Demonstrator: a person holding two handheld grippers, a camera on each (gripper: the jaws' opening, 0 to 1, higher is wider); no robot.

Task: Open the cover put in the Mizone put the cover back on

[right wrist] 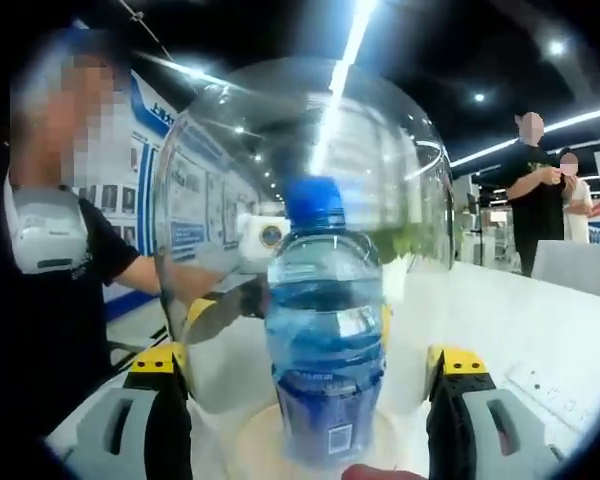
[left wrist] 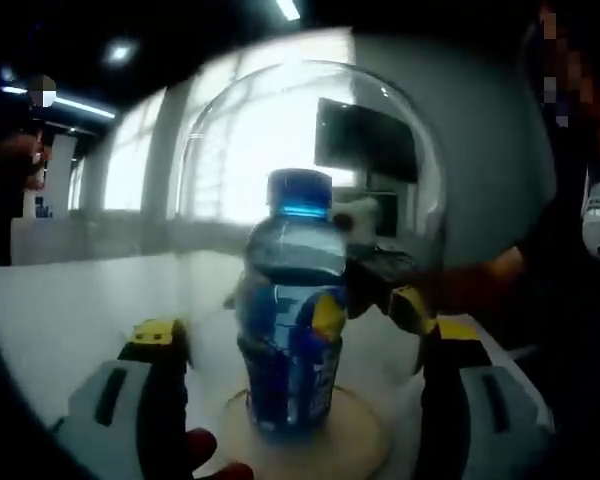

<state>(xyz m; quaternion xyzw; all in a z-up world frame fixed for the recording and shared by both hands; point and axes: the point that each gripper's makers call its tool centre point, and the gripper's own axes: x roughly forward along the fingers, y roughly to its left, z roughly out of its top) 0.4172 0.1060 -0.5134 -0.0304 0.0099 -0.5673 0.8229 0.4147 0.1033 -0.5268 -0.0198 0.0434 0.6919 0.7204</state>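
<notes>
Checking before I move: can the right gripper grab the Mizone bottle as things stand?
Probably not: the clear dome cover already stands over the Mizone bottle on the round base, walling off the open right gripper.

Your bottle (left wrist: pixel 289 320) reads blue throughout: a solid blue cap (left wrist: pixel 300 193), clear upper body, and a deep blue label carrying a yellow patch at its centre-right in the left gripper view. In the right gripper view the same label (right wrist: pixel 329 405) shows blue with a small white barcode panel near the bottom centre. Your cover (right wrist: pixel 310 200) is colourless clear glass with white light streaks across it. The base (left wrist: pixel 365 435) beneath is pale cream. Each gripper's jaws show grey bodies, black inner faces and yellow tips at lower left and lower right. The table (right wrist: pixel 540 330) is white. At left in the right gripper view, a person's shirt (right wrist: pixel 40 300) is black.
</notes>
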